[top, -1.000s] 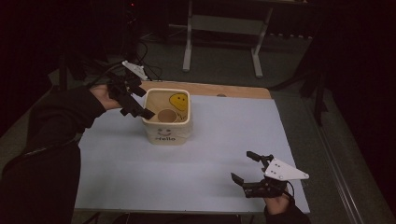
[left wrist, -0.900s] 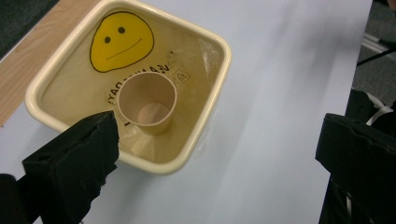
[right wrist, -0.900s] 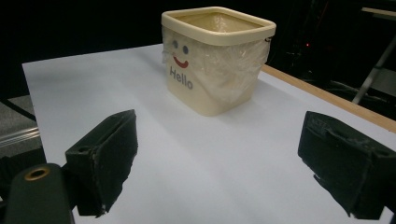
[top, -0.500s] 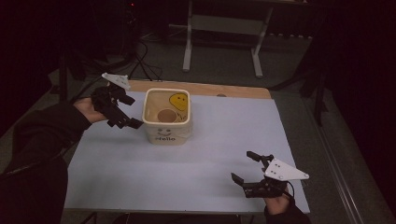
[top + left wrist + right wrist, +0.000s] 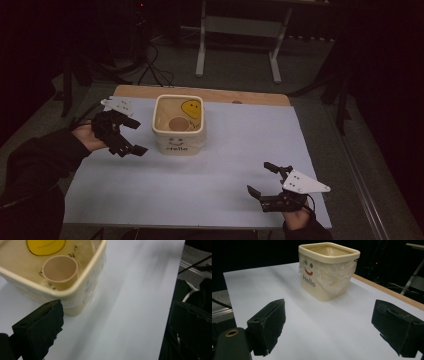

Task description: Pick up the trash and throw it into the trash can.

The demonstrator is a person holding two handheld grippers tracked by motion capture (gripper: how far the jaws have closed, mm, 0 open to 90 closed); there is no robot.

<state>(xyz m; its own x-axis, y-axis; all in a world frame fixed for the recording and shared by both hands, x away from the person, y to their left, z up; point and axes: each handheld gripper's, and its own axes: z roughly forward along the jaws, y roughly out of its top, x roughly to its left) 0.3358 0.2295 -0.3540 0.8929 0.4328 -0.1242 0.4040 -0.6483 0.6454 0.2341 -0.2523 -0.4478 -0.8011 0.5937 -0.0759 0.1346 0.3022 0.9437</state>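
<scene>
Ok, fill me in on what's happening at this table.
A person holds a two-jaw gripper in each hand over a white-covered table. The left gripper hangs open just beside a cream square bin printed with a smiley face and "Hello", holding nothing. Inside the bin sits a small round cup, next to a yellow smiley on the inner wall. The right gripper rests open near the table's front edge, well apart from the bin, also empty.

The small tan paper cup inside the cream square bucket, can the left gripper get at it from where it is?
Probably yes: the cream square bucket has no lid, the small tan paper cup stands uncovered inside, and the open left gripper is just beside the rim.
</scene>
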